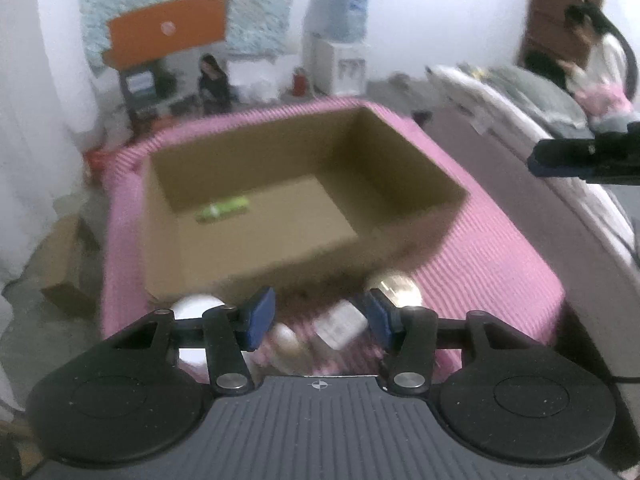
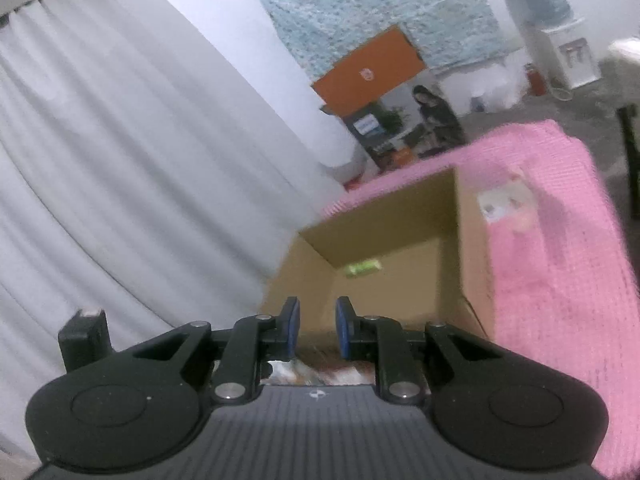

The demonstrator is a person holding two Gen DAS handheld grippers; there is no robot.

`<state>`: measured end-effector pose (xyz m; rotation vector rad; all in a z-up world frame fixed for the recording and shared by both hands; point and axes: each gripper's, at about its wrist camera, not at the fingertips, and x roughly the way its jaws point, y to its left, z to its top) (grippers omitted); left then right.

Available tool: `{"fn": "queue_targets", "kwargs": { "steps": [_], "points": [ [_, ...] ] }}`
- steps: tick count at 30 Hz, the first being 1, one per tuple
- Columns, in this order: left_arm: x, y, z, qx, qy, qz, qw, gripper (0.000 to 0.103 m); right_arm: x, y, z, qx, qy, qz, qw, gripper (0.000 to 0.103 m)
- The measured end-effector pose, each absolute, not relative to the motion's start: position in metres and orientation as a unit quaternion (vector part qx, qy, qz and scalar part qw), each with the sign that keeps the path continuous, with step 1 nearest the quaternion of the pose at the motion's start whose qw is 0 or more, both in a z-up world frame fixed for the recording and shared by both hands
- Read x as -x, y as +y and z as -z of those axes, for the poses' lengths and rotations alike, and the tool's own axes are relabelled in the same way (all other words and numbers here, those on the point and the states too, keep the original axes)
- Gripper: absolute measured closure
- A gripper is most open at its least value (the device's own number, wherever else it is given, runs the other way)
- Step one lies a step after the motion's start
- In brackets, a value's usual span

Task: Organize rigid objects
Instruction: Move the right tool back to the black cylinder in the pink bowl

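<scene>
Open cardboard box [image 1: 256,272] sits on the pink striped surface [image 1: 500,264]. One green item [image 1: 224,210] lies on the box floor near the far wall. Left hand-held gripper [image 1: 316,318]: jaws partly apart, holding nothing; small white items on the surface below, blurred. Right hand-held gripper [image 2: 317,330]: jaws nearly closed, narrow gap, nothing gripped, over the box's near edge.

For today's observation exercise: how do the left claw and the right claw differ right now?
The left claw stands open above small items on the pink ribbed cloth; the right claw is narrower, empty, facing the open brown cardboard box. Both have blue pads and black arms.
</scene>
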<state>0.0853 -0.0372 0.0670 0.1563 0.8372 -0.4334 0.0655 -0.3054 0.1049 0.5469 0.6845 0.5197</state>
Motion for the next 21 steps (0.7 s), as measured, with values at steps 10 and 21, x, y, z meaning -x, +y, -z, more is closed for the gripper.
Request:
{"fn": "queue_targets", "kwargs": {
  "steps": [10,21],
  "points": [
    [-0.076,-0.083,-0.016,-0.115,0.454,0.261,0.844,0.054,-0.054,-0.298,-0.019,-0.293,0.394,-0.254,0.833,0.082],
    [-0.084,-0.099,0.008,-0.14,0.464,0.256,0.837,0.06,-0.083,-0.271,0.015,-0.258,0.429,-0.292,0.815,0.082]
  ]
}}
